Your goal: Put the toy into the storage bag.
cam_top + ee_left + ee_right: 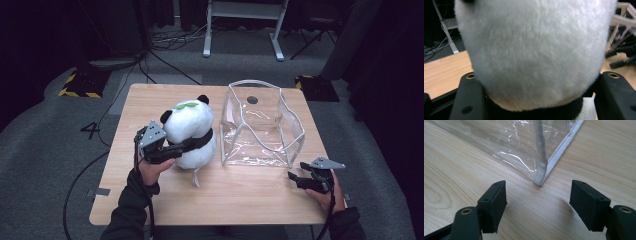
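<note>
A white panda plush (192, 122) with black ears and a green leaf on its head stands upright left of the table's middle. My left gripper (195, 143) is shut on its black neck band, coming in from the left; in the left gripper view the white head (534, 50) rises between the two jaws. A clear plastic bag (260, 125) with white piping stands open-topped just right of the plush. My right gripper (298, 179) is open and low over the wood near the bag's front right corner (541, 175), holding nothing (539, 202).
The wooden table (150, 100) has bare wood along its front and left. A round hole (252, 99) shows through the bag at the back. Beyond the table are white desk legs (206, 30), floor cables (170, 40) and a yellow-black striped base (80, 85).
</note>
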Demonstrator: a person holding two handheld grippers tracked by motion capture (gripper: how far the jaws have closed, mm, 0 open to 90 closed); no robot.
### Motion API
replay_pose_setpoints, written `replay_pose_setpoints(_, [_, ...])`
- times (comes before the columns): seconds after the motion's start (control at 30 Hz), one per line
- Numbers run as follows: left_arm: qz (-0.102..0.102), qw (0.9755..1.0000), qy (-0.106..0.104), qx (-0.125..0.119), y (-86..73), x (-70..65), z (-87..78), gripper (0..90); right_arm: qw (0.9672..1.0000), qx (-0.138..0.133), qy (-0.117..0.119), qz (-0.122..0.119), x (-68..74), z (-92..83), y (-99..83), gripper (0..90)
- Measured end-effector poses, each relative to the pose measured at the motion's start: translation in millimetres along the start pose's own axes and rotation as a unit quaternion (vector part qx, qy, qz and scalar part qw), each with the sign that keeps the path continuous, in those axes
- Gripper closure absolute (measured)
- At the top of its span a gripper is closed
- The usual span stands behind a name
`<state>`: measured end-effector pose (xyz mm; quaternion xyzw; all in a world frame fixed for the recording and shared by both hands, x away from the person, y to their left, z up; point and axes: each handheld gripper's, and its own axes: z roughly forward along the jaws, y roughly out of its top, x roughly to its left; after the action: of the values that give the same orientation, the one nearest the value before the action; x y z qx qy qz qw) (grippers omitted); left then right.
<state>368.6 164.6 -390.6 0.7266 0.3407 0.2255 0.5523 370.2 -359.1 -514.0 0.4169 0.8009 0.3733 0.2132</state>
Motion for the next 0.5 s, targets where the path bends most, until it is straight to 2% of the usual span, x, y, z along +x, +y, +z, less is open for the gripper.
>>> replay_pose_setpoints(0.07, [-0.003,0.9999,0.011,-0.01,13.2,2.9,0.5,37.2,1.0,0.0,0.0,0.0,-0.2,0.1,0.0,30.0])
replay_pose_setpoints(0.2, [0.004,0.9995,0.014,-0.028,31.4,4.0,-0.1,37.2,1.0,0.0,0.001,-0.001,0.0,0.0,0.0,30.0])
replay_pose_setpoints(0.27, [0.007,0.9994,0.013,-0.032,36.9,3.4,0.0,37.1,1.0,0.0,0.001,-0.001,0.2,0.0,0.0,30.0])
replay_pose_setpoints(0.3, [0.012,0.9992,0.01,-0.038,45.4,2.7,1.0,37.2,1.0,0.0,0.001,-0.002,0.2,0.0,-0.1,30.0])
replay_pose_setpoints(0.5, [0.029,0.9979,0.005,-0.058,71.8,-2.1,4.7,37.1,1.0,0.001,0.0,-0.003,0.4,0.1,0.0,30.1])
